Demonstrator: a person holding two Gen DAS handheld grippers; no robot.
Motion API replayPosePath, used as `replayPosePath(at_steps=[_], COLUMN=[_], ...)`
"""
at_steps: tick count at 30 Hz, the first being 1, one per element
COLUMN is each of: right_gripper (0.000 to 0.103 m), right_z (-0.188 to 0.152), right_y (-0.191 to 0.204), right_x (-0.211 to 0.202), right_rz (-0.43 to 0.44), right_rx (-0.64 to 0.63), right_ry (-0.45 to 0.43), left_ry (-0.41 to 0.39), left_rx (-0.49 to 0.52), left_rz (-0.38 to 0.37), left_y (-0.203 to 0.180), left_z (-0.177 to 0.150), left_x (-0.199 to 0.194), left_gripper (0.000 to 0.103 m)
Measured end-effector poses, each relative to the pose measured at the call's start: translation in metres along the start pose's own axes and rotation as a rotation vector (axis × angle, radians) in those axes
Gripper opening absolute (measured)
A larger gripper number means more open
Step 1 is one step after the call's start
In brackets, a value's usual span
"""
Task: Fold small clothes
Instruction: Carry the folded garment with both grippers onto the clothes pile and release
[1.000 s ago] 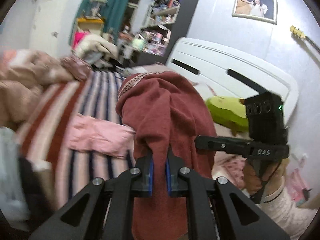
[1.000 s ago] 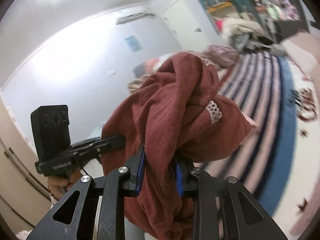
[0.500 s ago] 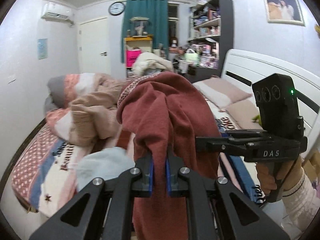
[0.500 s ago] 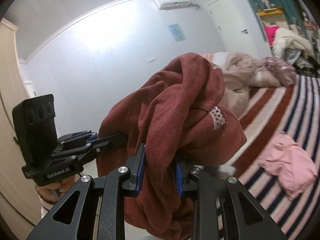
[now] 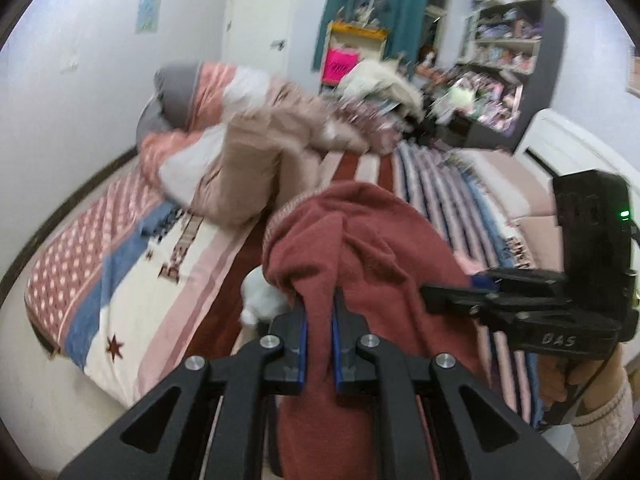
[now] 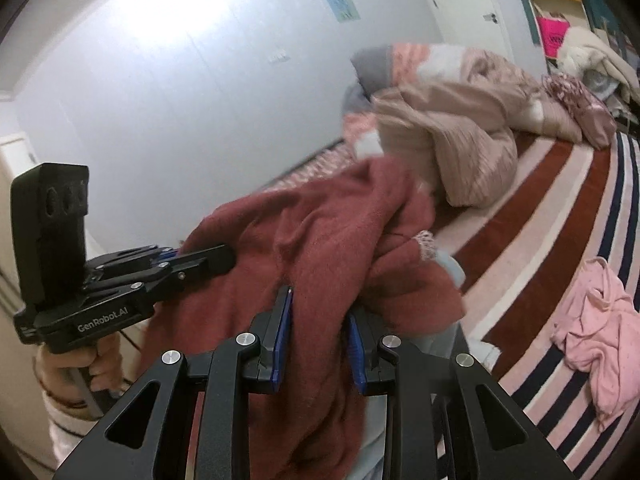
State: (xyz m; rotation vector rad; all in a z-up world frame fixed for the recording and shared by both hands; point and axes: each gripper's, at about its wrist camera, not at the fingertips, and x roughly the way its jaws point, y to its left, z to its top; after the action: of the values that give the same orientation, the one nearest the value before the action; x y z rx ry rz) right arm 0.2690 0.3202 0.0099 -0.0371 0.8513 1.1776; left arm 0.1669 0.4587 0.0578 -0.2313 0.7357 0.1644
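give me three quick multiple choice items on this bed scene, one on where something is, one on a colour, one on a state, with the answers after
1. Where does the pink garment lie?
A. on the striped bedspread
B. on the bookshelf
C. in the left gripper

2. What colour is the garment held up by both grippers?
A. teal
B. dark red
C. white

3. How does the left gripper stand?
A. open and holding nothing
B. shut on the dark red garment
C. resting on the pillow

Answers:
1 A, it lies crumpled on the stripes in the right wrist view.
2 B, the cloth bunched between both pairs of jaws is dark red.
3 B, its blue pads pinch a fold of that cloth; the right gripper clamps a thicker bunch of it.
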Motion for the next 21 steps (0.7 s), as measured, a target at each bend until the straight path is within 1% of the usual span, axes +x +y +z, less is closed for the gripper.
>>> replayPosePath(at_steps=[1,3,7,9,10,12,13,14,15,16,17,19,21], right_gripper=[0.023,0.023,0.028,0.028,0.03,0.037,0.042,0.044,0.047,0.049,0.05,0.051,0.052], right_z=[-0.001,-0.004,-0.013,-0.015,-0.014,-0.015,-0.015,-0.014,-0.014,-0.014,-0.014,-0.014,-0.015], right_y=[-0.003,-0.012,-0.019,-0.02,-0.018,-0.018,-0.019,-0.021,-0.022,-0.022,-0.023,-0.026,-0.028], right_x=[0.009,0.026,0.041,0.041,0.039,0.035,0.033,0.031,0.028,0.025,0.021,0.015,0.008], right_rz=[-0.013,-0.031,-0.064,-0.083,-0.089,-0.103,-0.108,-0.113,-0.117,-0.124,-0.134,-0.144,-0.149], right_rx=[-0.003,-0.004,-0.011,-0.016,-0.016,-0.017,-0.014,-0.009,-0.008,-0.006,-0.003,0.002,0.013], right_ry=[0.01,0.028,0.052,0.052,0.05,0.048,0.046,0.042,0.04,0.036,0.029,0.018,0.01], left_ry=[0.019,0.032,0.033,0.033,0.036,0.034,0.028,0.017,0.008,-0.006,-0.014,-0.024,-0.026], left_rx=[-0.012,-0.037,-0.081,-0.069,-0.057,-0.045,-0.046,-0.044,-0.038,-0.025,-0.016,0.0,-0.009], left_rz=[-0.001,-0.014,-0.067,-0.074,-0.062,-0.045,-0.045,-0.051,-0.058,-0.058,-0.05,-0.024,-0.016], left_y=[0.009,0.018,0.024,0.021,0.018,0.013,0.013,0.011,0.01,0.007,0.005,0.003,0.004], left_z=[-0.002,-0.007,-0.012,-0.013,-0.013,-0.012,-0.011,-0.011,-0.01,-0.009,-0.009,-0.007,-0.006], left_x=[0.013,0.026,0.032,0.032,0.032,0.03,0.028,0.024,0.022,0.017,0.014,0.008,0.003], left_gripper=[0.007,0.008,0.011,0.012,0.015,0.026,0.037,0.047,0.052,0.059,0.063,0.065,0.065])
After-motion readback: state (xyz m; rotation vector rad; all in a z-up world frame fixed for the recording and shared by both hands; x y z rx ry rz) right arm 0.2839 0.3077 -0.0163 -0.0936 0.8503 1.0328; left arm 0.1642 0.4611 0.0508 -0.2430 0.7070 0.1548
